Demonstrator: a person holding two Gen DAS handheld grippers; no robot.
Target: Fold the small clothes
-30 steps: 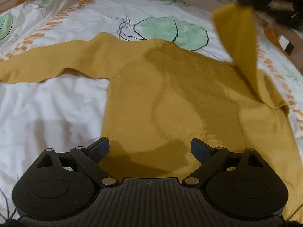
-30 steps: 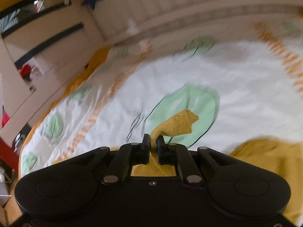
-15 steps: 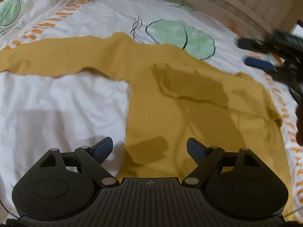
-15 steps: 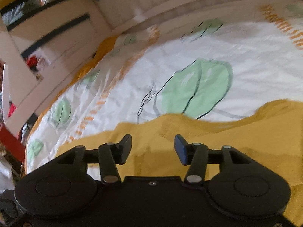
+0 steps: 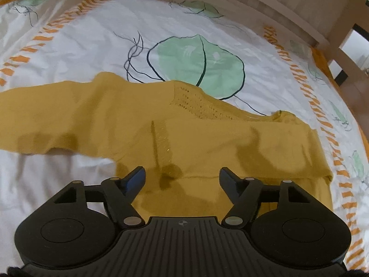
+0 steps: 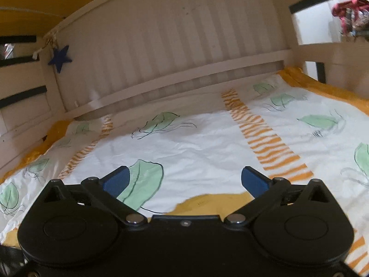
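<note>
Time to fold the left sleeve [image 5: 46,117] in.
Left claw [image 5: 182,176] closing, nothing pinched yet; right claw [image 6: 184,181] opening, empty. Grab far-left cuff, lay across yellow sweater [image 5: 230,143].

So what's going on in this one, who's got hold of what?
A person with a gripper in each hand is folding a mustard yellow sweater spread on a leaf-print bedspread. Neither gripper holds anything. The left gripper hangs over the sweater's body, its jaws closing but not yet on the cloth. The right gripper points toward the headboard, jaws opening with nothing between them. One sleeve lies stretched out to the side.
</note>
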